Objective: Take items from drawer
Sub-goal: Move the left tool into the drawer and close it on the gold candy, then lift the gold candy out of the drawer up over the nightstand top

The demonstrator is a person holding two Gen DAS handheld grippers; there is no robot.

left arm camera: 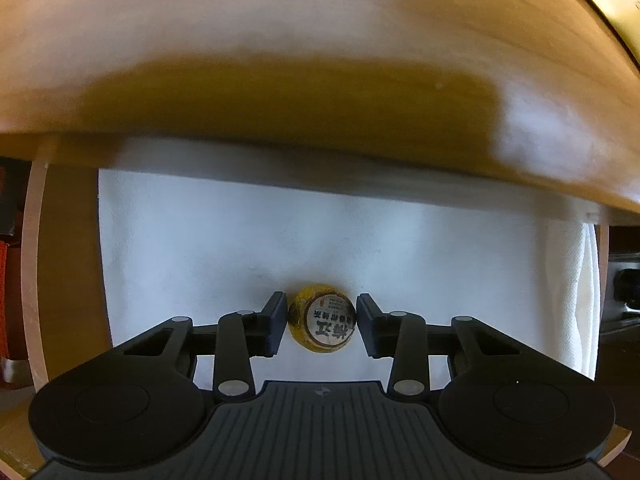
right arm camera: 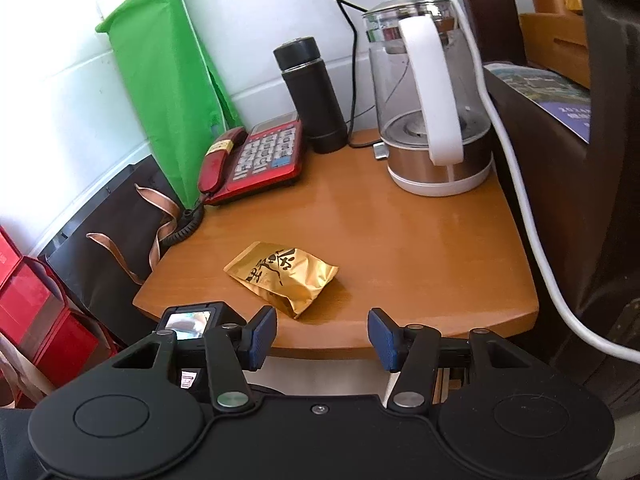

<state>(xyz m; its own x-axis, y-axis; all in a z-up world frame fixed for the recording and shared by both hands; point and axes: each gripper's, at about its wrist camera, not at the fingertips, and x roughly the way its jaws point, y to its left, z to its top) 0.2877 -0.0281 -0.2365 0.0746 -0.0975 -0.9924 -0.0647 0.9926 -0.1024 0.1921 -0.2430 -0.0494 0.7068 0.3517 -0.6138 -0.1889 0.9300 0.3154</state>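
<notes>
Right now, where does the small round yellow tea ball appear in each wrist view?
Left wrist: the tea ball lies low at the centre, on the white drawer liner, between the open left gripper fingers.
Right wrist: not in it; only a gold packet lies on top.
Shared landmark: the wooden table top.

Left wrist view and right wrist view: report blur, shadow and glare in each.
Left wrist view: wooden tabletop underside is smeared with blur, dark shadow beneath; round yellow labelled ball stays sharp. Right wrist view: crisp, glare on orange wooden tabletop.
</notes>
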